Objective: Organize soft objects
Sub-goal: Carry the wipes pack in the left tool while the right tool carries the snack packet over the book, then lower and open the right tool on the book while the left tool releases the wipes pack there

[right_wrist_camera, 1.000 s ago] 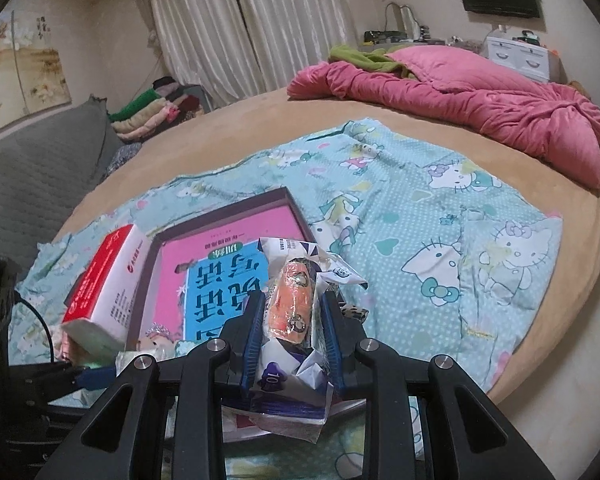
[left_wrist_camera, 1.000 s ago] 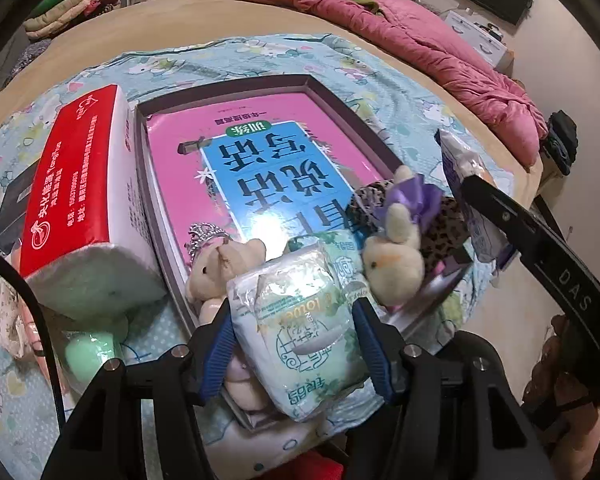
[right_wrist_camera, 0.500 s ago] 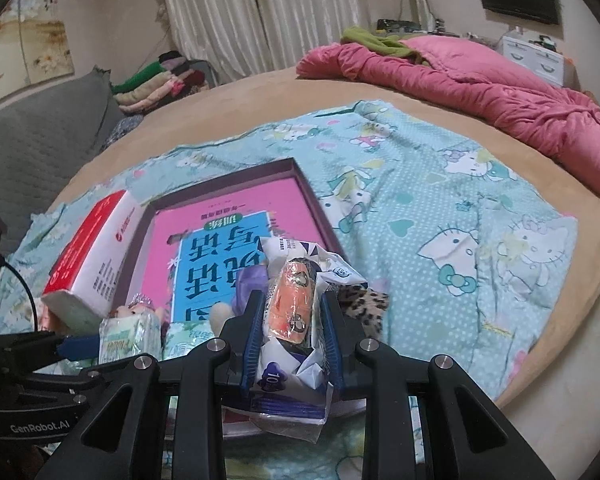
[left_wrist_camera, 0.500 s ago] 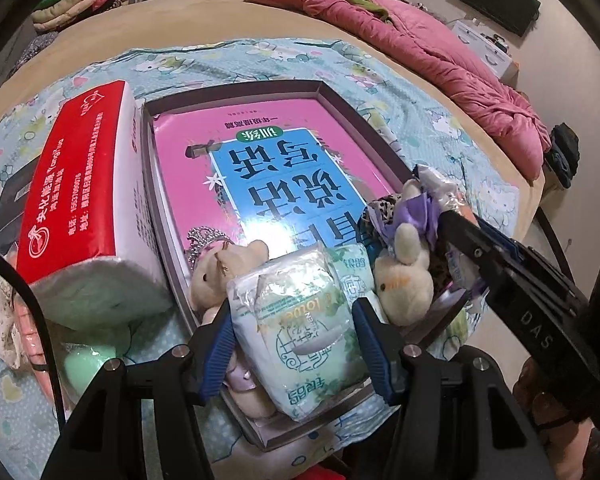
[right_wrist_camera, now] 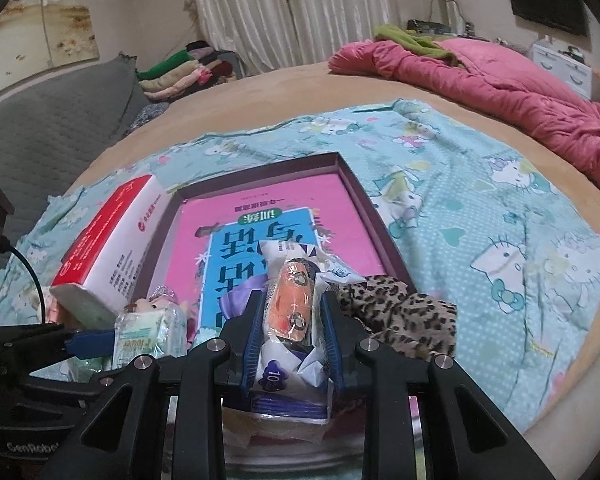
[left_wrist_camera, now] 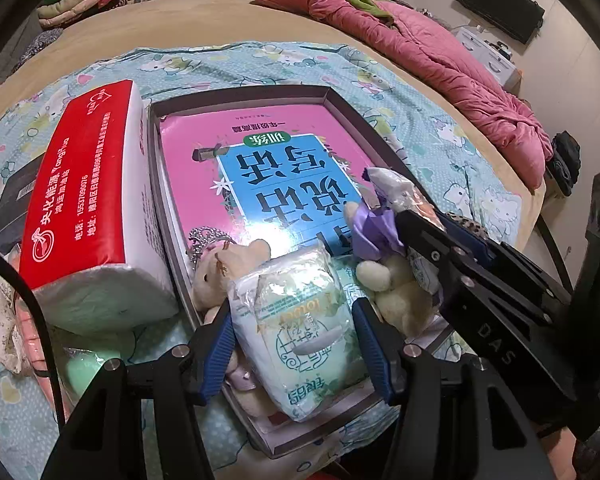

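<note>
Left wrist | left gripper (left_wrist_camera: pixel 296 344) clamps tissue pack (left_wrist_camera: pixel 300 332) | right gripper (right_wrist_camera: pixel 290 344) clamps snack packet (right_wrist_camera: pixel 290 308) over tray rim (left_wrist_camera: pixel 384 148)

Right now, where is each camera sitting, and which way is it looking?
Left wrist view: sits on the left gripper, looking steeply down at the tray; its jaws are shut on a green tissue pack, and the right gripper comes in from the right.
Right wrist view: sits on the right gripper, looking down and across the bed towards the curtains; its jaws pinch a wrapped snack, and the left gripper shows at lower left.
Both views share the tray, the pink book and the red tissue box.
</note>
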`<action>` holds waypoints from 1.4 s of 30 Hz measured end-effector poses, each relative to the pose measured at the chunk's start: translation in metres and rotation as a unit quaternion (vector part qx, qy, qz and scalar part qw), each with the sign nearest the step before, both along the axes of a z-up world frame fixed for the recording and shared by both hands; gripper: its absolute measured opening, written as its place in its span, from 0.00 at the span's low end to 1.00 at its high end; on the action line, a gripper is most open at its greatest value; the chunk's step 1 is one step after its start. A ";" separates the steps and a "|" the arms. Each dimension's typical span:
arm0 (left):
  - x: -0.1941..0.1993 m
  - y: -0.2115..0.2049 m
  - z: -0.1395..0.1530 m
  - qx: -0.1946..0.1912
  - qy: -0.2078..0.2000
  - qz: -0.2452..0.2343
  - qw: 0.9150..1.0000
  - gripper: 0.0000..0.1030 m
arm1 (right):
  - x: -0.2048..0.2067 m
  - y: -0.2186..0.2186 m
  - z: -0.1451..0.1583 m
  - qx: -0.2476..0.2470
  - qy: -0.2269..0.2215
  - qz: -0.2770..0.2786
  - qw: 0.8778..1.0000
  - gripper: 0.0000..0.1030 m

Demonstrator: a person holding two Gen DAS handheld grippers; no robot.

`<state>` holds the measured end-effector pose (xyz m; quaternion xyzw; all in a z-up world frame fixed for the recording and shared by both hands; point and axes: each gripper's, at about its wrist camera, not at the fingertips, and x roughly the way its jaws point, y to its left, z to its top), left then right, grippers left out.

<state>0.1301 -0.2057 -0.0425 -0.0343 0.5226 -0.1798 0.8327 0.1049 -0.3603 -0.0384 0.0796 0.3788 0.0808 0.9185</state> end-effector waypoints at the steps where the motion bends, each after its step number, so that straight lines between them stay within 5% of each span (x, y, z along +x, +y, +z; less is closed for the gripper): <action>1: 0.000 0.000 0.000 0.000 -0.001 0.000 1.000 0.56 | 0.002 0.000 -0.001 0.000 -0.001 0.000 1.000 0.28; 29: 0.003 0.001 -0.002 0.003 -0.001 0.004 1.000 0.56 | 0.014 -0.009 -0.016 -0.016 0.008 -0.021 1.000 0.30; 42: 0.009 -0.001 -0.001 0.003 0.001 0.014 1.000 0.56 | 0.007 -0.013 -0.009 -0.008 -0.014 -0.029 0.999 0.40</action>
